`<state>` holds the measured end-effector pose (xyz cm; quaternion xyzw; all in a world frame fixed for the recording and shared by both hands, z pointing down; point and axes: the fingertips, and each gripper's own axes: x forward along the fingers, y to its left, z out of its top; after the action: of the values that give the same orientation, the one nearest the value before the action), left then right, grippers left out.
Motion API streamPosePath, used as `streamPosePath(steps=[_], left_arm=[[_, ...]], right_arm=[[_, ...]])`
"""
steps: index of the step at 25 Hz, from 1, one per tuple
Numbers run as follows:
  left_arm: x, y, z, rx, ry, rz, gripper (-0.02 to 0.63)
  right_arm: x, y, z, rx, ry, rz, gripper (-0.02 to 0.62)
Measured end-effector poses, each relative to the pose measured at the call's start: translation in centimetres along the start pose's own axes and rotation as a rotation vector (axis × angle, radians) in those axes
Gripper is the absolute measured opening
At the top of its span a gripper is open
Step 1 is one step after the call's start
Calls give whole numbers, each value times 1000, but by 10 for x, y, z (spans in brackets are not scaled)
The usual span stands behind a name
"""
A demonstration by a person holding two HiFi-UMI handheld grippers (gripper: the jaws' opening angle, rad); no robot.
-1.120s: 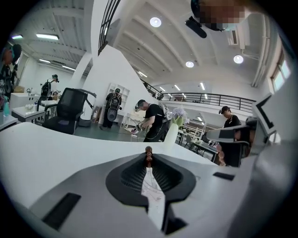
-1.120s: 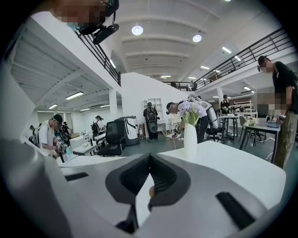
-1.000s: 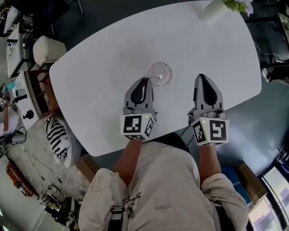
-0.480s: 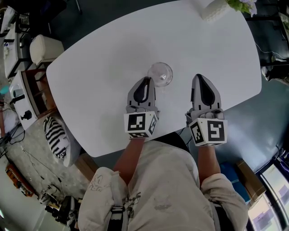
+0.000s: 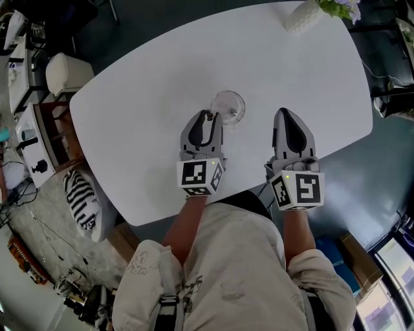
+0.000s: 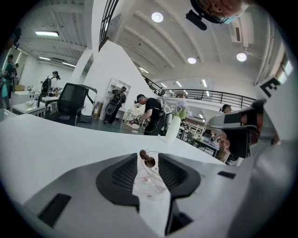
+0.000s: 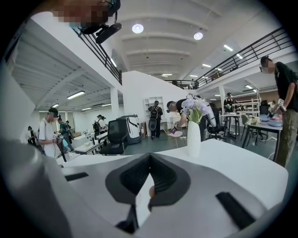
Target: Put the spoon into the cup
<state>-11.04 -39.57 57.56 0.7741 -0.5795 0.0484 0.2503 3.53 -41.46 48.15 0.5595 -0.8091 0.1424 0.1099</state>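
Observation:
A clear glass cup (image 5: 229,105) stands on the white table (image 5: 149,103), just beyond the tip of my left gripper (image 5: 206,115). In the left gripper view the cup (image 6: 151,180) shows in the gap between the jaws. The spoon (image 6: 149,161) leans in the cup, its brown end sticking up. The left gripper (image 6: 148,155) has just been opening, and its pads stand apart on either side of the spoon without pressing it. To the right, my right gripper (image 5: 284,111) rests over the table, its jaws (image 7: 149,155) together and holding nothing.
A white vase with flowers (image 5: 304,14) stands at the table's far right end and also shows as a vase (image 7: 193,132) in the right gripper view. A pale stool (image 5: 68,70) and a striped cushion (image 5: 83,197) sit off the table's left side. People stand in the hall behind.
The left gripper's jaws have spread apart at the cup, and the spoon's end now shows at their tip. Both grippers stay where they were.

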Motion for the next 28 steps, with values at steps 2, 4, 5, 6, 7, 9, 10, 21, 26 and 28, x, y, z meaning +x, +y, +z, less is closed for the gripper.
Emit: streamPosePath(steps=[2,4,5,6,7,9,10,21,26,28], left_arm=[[-5,-1,2,7,-4,9,134],[-11,-2,5,15,-8,17,140],[-14,-2,7,19,-11,21,141],[-17,-3,9,25,-15,26,141],[-21,-4,11,30,-21,31,143],[-31,-9,15,37,-36,45,144],[-37,-11,17,42,-44,51,144],[-135,-46,39,101,-132,121,144],[-187,-74,58,128,-222,140,143],[-204,-82,67,149,-257,148,143]], right_arm=[[-6,1,3,-2,-10,4,-12],[-11,4,7,-2,-20,9,-12],[-13,5,9,-3,-26,12,-12],[-16,6,11,-4,-33,16,-12],[-19,6,14,-4,-41,21,-12],[-28,6,18,-3,-52,27,-12],[-34,6,19,-3,-56,29,-12],[-120,14,43,-35,-134,63,-12],[-167,11,49,-46,-194,75,-12],[-179,11,51,-51,-213,79,-12]])
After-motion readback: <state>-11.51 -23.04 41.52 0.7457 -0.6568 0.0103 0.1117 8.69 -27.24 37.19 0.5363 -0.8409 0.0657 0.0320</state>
